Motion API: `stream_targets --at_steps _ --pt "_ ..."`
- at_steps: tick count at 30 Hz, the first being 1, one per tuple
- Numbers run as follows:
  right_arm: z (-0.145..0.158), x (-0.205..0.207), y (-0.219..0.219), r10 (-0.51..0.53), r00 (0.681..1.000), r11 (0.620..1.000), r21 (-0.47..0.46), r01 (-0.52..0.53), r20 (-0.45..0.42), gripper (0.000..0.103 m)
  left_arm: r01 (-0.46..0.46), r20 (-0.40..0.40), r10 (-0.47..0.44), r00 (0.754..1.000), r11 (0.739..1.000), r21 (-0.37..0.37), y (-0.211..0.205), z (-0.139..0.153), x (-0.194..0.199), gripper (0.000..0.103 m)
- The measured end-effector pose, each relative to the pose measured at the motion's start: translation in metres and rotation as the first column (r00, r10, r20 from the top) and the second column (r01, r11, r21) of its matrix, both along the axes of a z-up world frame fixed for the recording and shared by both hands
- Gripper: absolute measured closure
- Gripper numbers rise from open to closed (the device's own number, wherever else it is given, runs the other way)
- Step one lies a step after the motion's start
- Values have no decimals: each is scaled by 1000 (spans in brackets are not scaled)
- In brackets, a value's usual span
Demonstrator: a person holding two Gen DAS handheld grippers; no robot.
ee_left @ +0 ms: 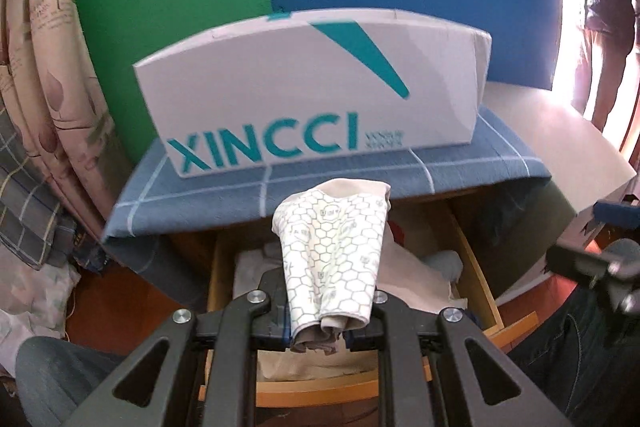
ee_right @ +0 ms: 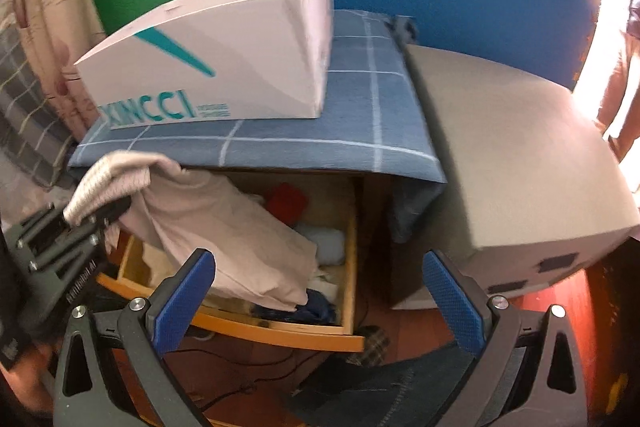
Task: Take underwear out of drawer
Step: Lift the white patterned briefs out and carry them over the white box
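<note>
L gripper (ee_left: 320, 341) is clenched on the patterned underwear (ee_left: 332, 259), held above the open drawer (ee_right: 276, 327); its long axis runs near-to-far, straight out from the jaws. R gripper (ee_right: 320, 299) is spread, empty, far right of the garment. Drawer sits under a blue-check cloth (ee_right: 360, 115) w/ white box (ee_left: 312, 87); foam mats behind.
</note>
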State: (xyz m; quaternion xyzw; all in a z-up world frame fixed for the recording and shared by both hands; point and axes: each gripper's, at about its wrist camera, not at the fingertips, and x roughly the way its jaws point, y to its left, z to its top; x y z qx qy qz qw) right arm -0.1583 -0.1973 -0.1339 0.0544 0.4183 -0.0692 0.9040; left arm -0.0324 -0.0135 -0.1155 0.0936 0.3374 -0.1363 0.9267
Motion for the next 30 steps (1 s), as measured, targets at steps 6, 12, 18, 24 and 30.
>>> stream_targets --at_steps 6,12,18,24,30 --pt "-12 2 6 35 999 999 33 -35 -5 0 7 -35 -10 999 996 -89 16 10 5 87" --pt "-25 2 -3 15 999 999 39 -13 -35 0 44 3 -44 999 985 -167 25 52 7 89" --pt "-38 1 -6 19 998 998 61 -16 -59 0 112 71 -100 992 973 -202 24 114 -5 89" --pt "-45 5 3 45 997 998 46 -42 -61 0 133 160 -99 982 967 -217 28 175 -13 89" --pt "-57 13 17 89 993 996 10 -89 -76 0 150 254 -97 962 968 -200 29 223 -10 89"
